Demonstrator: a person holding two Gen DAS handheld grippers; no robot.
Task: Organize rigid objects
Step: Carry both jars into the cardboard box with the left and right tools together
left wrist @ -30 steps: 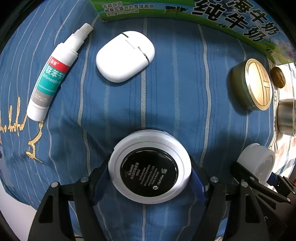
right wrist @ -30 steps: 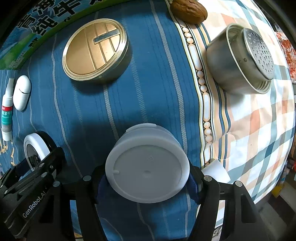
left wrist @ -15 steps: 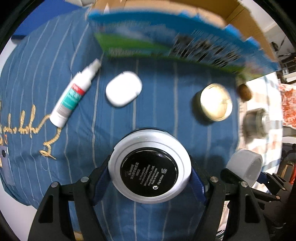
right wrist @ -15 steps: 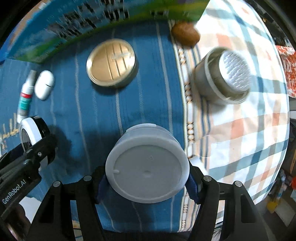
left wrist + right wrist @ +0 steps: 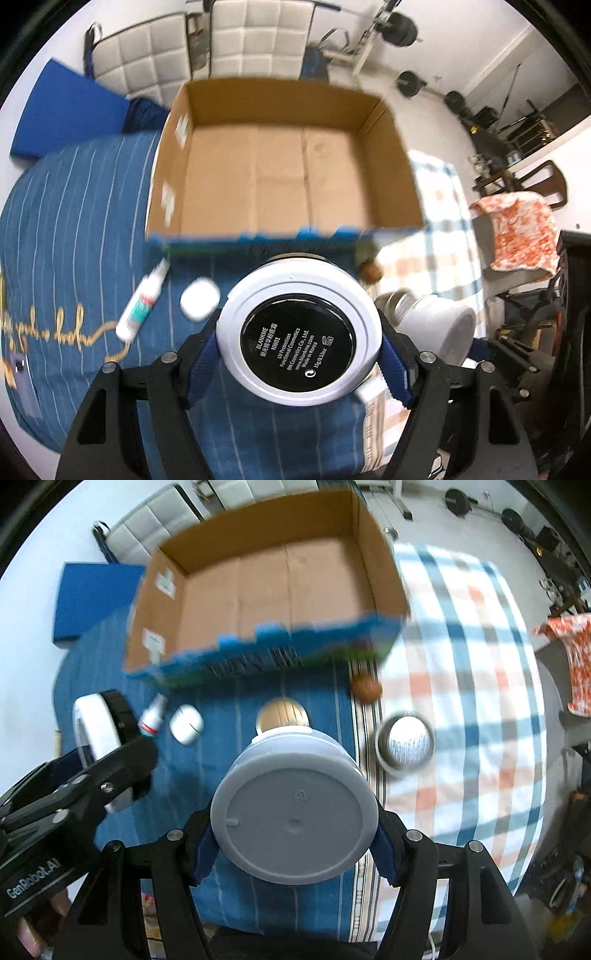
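Observation:
My left gripper [image 5: 297, 349] is shut on a round white cosmetic compact with a black base [image 5: 298, 332], held high above the blue striped cloth. My right gripper [image 5: 293, 818] is shut on a white plastic jar [image 5: 293, 812], also raised. An open cardboard box [image 5: 284, 170] with nothing inside stands beyond both; it also shows in the right wrist view [image 5: 269, 594]. On the cloth lie a white spray bottle [image 5: 142, 306], a white earbud case [image 5: 198, 298], a gold tin [image 5: 282, 716], a walnut [image 5: 366, 688] and a steel strainer cup [image 5: 404, 740].
A checked cloth [image 5: 472, 701] covers the right half of the surface. Padded chairs [image 5: 155, 70] and gym weights [image 5: 399, 26] stand behind the box. An orange patterned cloth [image 5: 517, 229] lies on furniture at the right.
Both grippers have risen well above the cloth with their objects held. The view has tilted up, so the inside of the box and the room behind are visible.

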